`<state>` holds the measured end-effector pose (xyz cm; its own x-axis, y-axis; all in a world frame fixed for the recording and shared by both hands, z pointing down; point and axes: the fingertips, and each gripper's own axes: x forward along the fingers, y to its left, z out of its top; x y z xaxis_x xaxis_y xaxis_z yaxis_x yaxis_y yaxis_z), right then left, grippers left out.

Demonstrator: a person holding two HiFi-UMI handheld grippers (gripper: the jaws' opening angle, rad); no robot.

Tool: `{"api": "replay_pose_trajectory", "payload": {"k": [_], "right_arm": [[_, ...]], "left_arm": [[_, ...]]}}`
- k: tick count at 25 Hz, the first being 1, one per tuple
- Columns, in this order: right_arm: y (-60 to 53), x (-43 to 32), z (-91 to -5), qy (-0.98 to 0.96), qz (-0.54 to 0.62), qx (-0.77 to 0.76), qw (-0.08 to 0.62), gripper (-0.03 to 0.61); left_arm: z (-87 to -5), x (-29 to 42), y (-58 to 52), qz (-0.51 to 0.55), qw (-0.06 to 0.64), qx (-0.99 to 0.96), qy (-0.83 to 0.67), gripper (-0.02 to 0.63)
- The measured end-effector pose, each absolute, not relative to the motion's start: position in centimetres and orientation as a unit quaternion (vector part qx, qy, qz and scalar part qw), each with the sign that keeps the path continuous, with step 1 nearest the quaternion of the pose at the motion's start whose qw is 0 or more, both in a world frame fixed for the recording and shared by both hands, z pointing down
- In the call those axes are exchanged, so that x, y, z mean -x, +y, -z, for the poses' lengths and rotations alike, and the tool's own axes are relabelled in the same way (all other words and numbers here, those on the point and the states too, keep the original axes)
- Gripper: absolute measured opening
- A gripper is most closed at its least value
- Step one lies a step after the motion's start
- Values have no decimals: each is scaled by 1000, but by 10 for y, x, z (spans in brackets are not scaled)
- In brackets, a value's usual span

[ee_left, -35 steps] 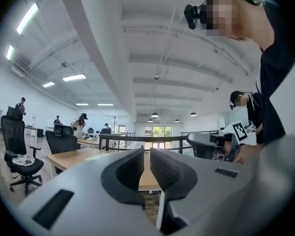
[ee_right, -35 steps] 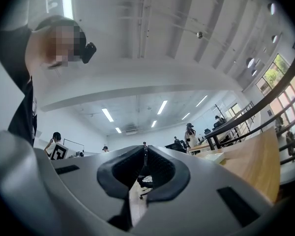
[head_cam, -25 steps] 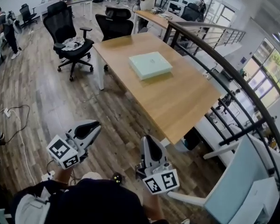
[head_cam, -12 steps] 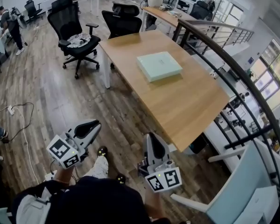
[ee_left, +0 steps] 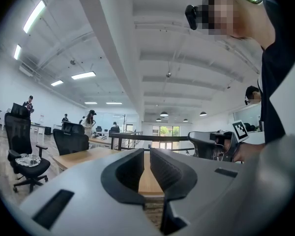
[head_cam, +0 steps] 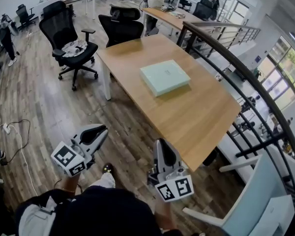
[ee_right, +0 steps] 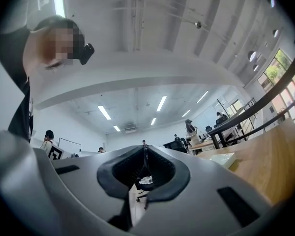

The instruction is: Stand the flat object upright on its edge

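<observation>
A flat pale green box [head_cam: 165,76] lies face down on the wooden table [head_cam: 196,117], toward its far half. The same box [ee_right: 225,159] shows small at the right of the right gripper view. My left gripper [head_cam: 102,130] is over the floor, short of the table's near corner, shut and empty. My right gripper [head_cam: 160,143] hovers just before the table's near edge, also shut with nothing in it. In the left gripper view the left gripper [ee_left: 147,154] points level at the table [ee_left: 83,156]; the right gripper [ee_right: 145,150] tilts slightly up.
Two black office chairs [head_cam: 69,36] [head_cam: 122,26] stand beyond the table's far end. A dark curved railing [head_cam: 236,68] runs along the table's right side. A pale chair [head_cam: 250,195] stands at the lower right. Cables [head_cam: 14,129] lie on the wooden floor at left. People stand at far desks.
Both grippers, still shut, have moved forward toward the table; the table's near corner and the box now appear closer to them.
</observation>
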<state>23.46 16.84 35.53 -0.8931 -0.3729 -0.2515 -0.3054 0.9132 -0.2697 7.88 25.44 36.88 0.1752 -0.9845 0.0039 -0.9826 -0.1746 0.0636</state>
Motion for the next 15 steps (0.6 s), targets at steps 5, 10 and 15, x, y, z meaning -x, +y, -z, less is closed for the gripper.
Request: {"api": "replay_pose_trajectory", "payload": {"k": [5,10,15], "right_arm": [[146,-209,-350,963,104,200,148,31],[130,-176,-351,960,106,218,141,31],[121,-143,-352,959,100,227,134,31]], "left_arm": [[-361,-50,220,24,20,-785,-618,48],[-359,-16,195,25,19,-799,-600,48],[-369,19,180,24,26,-803,-595,48]]}}
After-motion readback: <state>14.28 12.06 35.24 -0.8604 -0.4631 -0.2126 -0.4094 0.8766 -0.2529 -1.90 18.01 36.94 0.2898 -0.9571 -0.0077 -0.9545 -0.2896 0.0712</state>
